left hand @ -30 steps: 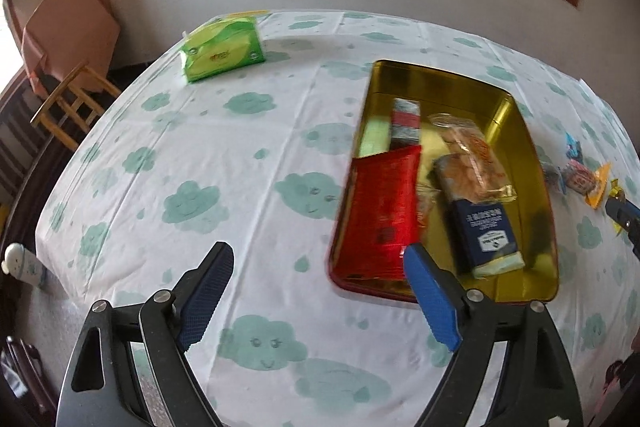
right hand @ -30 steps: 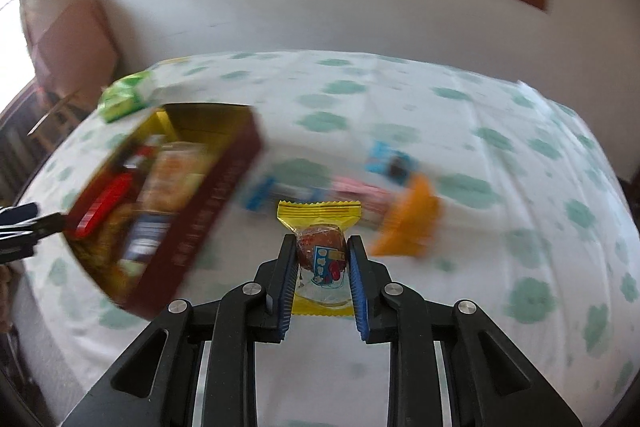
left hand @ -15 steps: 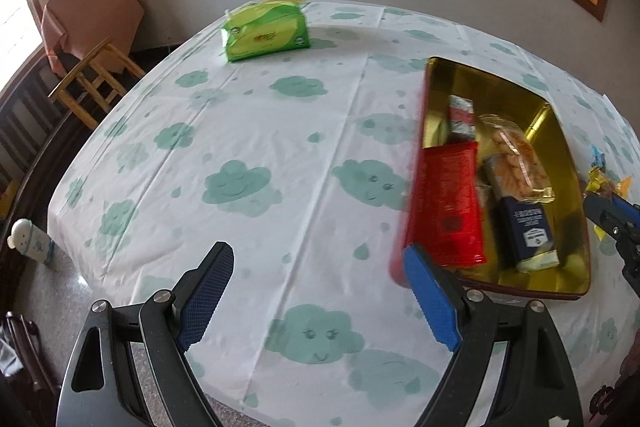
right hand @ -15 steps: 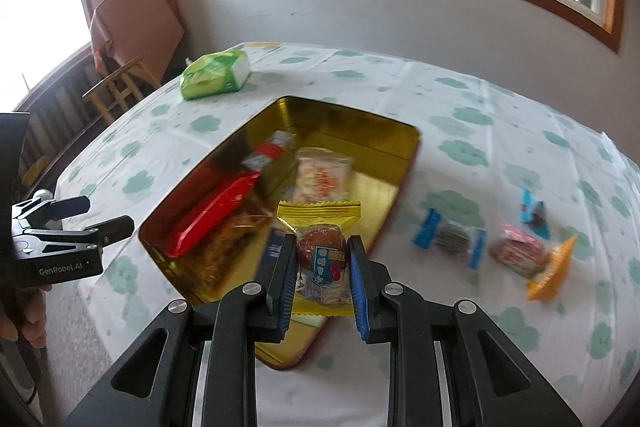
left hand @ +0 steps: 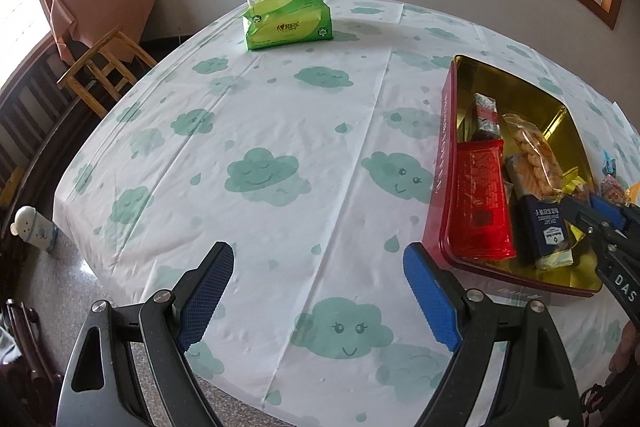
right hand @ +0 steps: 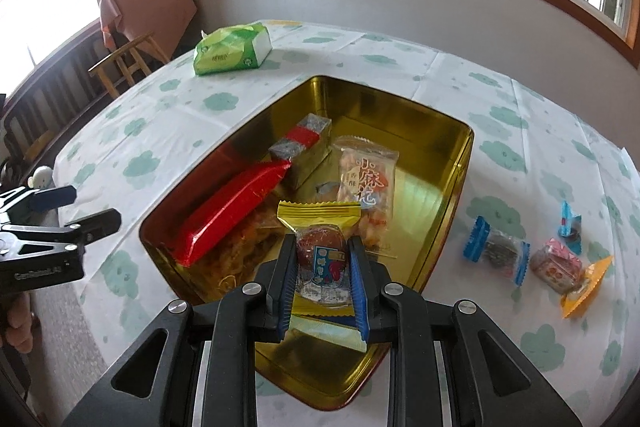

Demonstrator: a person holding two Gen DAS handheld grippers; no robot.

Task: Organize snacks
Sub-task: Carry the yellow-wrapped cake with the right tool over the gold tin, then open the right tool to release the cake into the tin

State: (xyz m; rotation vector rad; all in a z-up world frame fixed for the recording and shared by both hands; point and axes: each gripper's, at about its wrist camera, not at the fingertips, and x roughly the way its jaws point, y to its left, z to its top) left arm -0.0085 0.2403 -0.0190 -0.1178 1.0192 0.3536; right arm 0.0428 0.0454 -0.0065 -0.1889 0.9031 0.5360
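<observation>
1 yellow-wrapped snack [right hand: 322, 259]: clamped between the pads of my right claw [right hand: 322, 281], held over the near end of the tin. 1 gold tin [right hand: 460, 163], red outside, directly ahead of that claw. Inside it, beyond my fingertips: 1 red packet [right hand: 232, 211], 1 grey-and-red bar [right hand: 304, 139], 1 clear cracker bag [right hand: 366, 179]; more lie beneath, uncounted. 4 loose snacks [right hand: 496, 251] on the cloth to the claw's right. 1 green tissue pack [right hand: 230, 49] far ahead-left. My left claw [left hand: 318, 291]: jaws wide apart, empty, the tin just beside its right finger.
</observation>
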